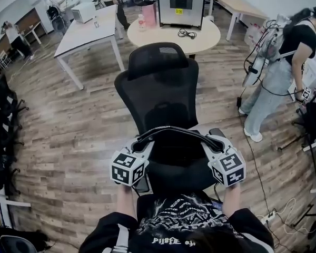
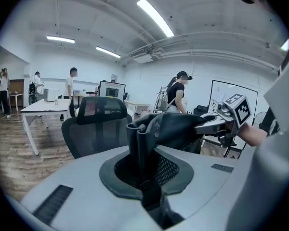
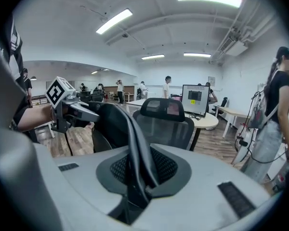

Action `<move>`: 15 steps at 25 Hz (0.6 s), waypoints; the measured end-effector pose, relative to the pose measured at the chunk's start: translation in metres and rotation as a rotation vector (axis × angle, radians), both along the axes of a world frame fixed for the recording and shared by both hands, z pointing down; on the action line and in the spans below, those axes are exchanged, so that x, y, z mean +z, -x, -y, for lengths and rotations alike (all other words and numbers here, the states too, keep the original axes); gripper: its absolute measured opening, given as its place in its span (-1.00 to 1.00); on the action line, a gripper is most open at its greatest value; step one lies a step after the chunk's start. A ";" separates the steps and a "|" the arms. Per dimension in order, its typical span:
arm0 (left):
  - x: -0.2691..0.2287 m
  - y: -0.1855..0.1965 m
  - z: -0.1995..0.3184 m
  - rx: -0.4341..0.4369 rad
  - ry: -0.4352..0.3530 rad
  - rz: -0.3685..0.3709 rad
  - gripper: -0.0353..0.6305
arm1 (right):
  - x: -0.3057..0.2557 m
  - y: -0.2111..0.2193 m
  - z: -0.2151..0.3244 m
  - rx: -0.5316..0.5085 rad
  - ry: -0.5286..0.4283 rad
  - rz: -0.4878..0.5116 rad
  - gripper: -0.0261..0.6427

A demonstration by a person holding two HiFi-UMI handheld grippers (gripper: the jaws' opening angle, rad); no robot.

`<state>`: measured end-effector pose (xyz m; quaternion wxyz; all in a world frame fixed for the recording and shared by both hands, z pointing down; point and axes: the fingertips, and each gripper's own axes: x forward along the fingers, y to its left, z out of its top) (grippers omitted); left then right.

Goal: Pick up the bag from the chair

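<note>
A black bag (image 1: 171, 141) hangs just above the seat of a black mesh office chair (image 1: 158, 83). Its strap (image 1: 174, 130) arcs between my two grippers. My left gripper (image 1: 145, 142) is shut on the strap's left end, and my right gripper (image 1: 213, 142) is shut on its right end. In the left gripper view the folded strap (image 2: 143, 146) stands pinched in the jaws, with the bag (image 2: 180, 126) and right gripper (image 2: 231, 113) beyond. In the right gripper view the strap (image 3: 135, 153) runs through the jaws toward the left gripper (image 3: 67, 107).
Behind the chair, a round table (image 1: 200, 38) carries a monitor (image 1: 180, 7). A white table (image 1: 89, 30) is at the back left. A person (image 1: 284, 62) stands at the right near floor cables (image 1: 255, 162). Black chairs (image 1: 2, 120) line the left side.
</note>
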<state>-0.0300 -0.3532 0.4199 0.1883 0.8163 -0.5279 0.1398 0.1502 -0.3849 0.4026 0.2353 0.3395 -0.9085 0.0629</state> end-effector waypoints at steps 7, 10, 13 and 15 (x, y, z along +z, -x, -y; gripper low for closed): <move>-0.048 -0.001 0.003 -0.001 -0.108 0.031 -0.80 | -0.039 0.001 0.005 0.009 -0.064 0.042 -0.72; -0.070 -0.001 0.003 0.005 -0.147 0.027 -0.82 | -0.057 0.002 0.007 0.016 -0.100 0.054 -0.72; -0.082 -0.005 0.006 0.027 -0.169 0.039 -0.83 | -0.070 0.001 0.014 0.020 -0.136 0.053 -0.72; -0.087 -0.005 0.008 0.027 -0.180 0.048 -0.84 | -0.077 0.002 0.019 0.016 -0.164 0.040 -0.72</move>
